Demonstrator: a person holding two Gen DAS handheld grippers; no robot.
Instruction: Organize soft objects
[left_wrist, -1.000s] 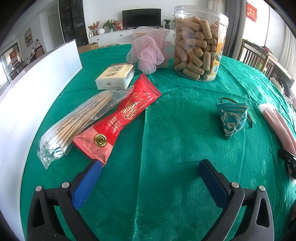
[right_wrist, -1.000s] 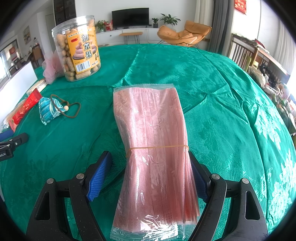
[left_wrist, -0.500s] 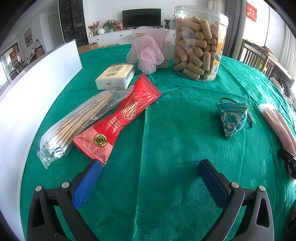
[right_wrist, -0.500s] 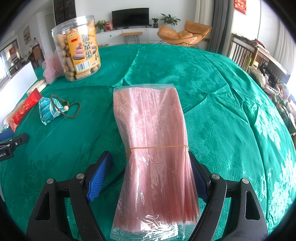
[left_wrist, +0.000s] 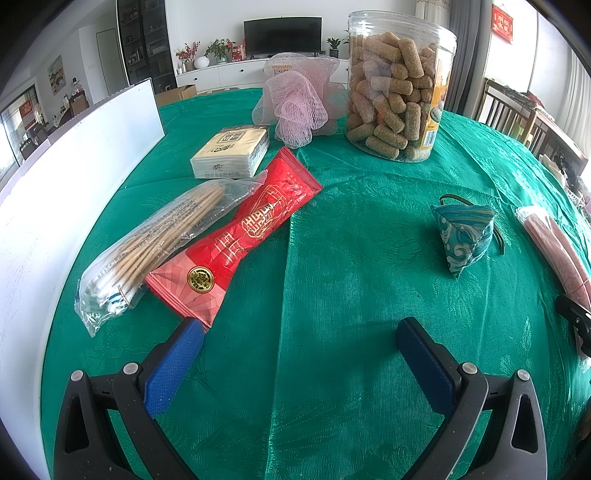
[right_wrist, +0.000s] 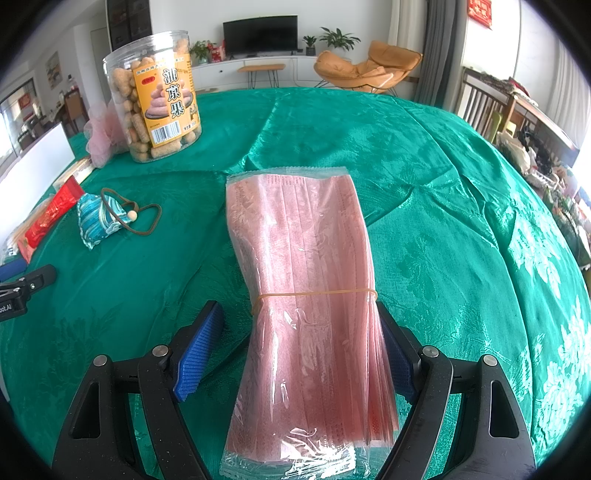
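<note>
While one pack of pink masks (right_wrist: 303, 295) lies lengthwise between the right gripper (right_wrist: 299, 354)'s wide-spread fingers, one pad touches its right edge and the other stands apart. On the green tablecloth (left_wrist: 351, 258) lie one teal pouch (left_wrist: 463, 232), one red packet (left_wrist: 243, 232), one swab bag (left_wrist: 155, 243), one tissue pack (left_wrist: 231, 151), one pink mesh puff (left_wrist: 299, 98) and one snack jar (left_wrist: 397, 88). The left gripper (left_wrist: 295, 350) hangs wide and empty, the red packet's corner just beside its left pad.

Mask pack (left_wrist: 554, 247) cut off (right edge).
</note>
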